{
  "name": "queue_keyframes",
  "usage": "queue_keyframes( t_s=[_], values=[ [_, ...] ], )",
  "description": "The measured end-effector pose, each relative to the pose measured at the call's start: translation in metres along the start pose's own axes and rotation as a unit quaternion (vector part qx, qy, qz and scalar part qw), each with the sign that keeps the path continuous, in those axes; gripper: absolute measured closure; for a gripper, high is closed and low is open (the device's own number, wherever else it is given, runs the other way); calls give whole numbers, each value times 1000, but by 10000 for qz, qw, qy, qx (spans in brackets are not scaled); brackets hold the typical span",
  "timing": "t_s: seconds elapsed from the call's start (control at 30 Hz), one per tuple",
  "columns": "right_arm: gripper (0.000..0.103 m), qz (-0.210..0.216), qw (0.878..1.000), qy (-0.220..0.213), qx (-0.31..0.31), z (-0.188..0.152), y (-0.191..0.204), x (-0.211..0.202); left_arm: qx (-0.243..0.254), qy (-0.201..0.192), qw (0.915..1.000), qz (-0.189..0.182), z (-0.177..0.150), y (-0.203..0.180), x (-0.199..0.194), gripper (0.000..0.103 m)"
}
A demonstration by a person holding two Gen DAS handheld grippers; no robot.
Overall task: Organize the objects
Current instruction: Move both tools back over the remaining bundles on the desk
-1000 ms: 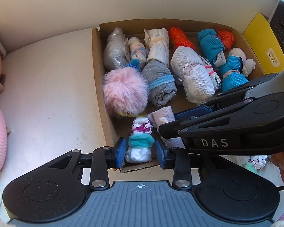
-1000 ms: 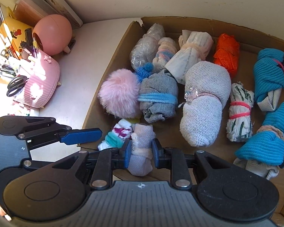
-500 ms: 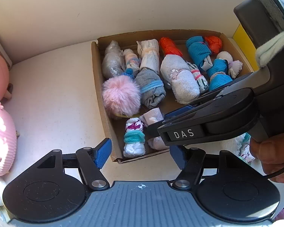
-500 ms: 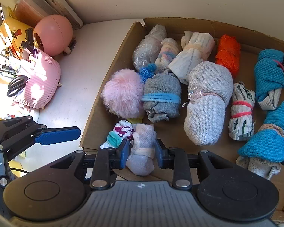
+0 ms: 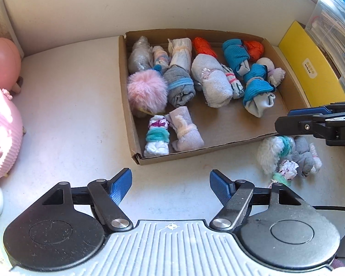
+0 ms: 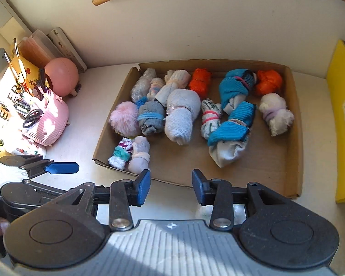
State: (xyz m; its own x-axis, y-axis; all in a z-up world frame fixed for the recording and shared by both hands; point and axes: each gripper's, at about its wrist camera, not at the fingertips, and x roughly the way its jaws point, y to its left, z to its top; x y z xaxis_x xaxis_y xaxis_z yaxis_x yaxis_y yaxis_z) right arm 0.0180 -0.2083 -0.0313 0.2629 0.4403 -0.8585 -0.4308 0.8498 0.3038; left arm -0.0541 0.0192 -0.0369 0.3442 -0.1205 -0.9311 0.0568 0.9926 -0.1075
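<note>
Rolled socks are lined up in the cardboard box (image 5: pixel 285 57) on the bench (image 5: pixel 69 105); two rolls (image 5: pixel 172 131) lie at its near left corner. The left gripper (image 5: pixel 170 187) and right gripper (image 6: pixel 171 187) are both empty, jaws opening. A placing step seems finished. Next, the loose sock pile (image 5: pixel 287 156) beside the box likely needs to be grasped.

1. Cardboard box (image 5: pixel 128 105): plain brown, on white tabletop (image 5: pixel 69 115).
2. In box, near-left corner: white sock roll (image 5: pixel 157 135) with purple print and teal band; beside it a pale lilac roll (image 5: pixel 186 131).
3. Left wall of box: fluffy pink pompom (image 5: pixel 147 92).
4. Far wall: two orange bundles (image 6: pixel 200 80).
5. Right of box: yellow folder (image 5: pixel 310 69).
6. Fingers (image 5: pixel 122 185): blue pads, black links.
</note>
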Motion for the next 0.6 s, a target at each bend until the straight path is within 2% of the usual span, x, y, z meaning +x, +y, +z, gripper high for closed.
queue_keyframes(
  t_s=[0.2,0.33,0.43,0.6],
  values=[
    [64,-479,9972,83,564,-46,-42,-21,520,95,9980,-354,-6,-48,11,23],
    [64,-578,9962,-26,653,-55,-54,-20,833,129,9947,-585,-5,-82,23,23],
    [64,-652,9963,-145,546,-55,-68,-15,821,77,9935,-780,1,-100,34,21],
    [64,-758,9965,-110,346,-45,-81,9,407,195,9943,-966,12,-114,56,21]
  ],
)
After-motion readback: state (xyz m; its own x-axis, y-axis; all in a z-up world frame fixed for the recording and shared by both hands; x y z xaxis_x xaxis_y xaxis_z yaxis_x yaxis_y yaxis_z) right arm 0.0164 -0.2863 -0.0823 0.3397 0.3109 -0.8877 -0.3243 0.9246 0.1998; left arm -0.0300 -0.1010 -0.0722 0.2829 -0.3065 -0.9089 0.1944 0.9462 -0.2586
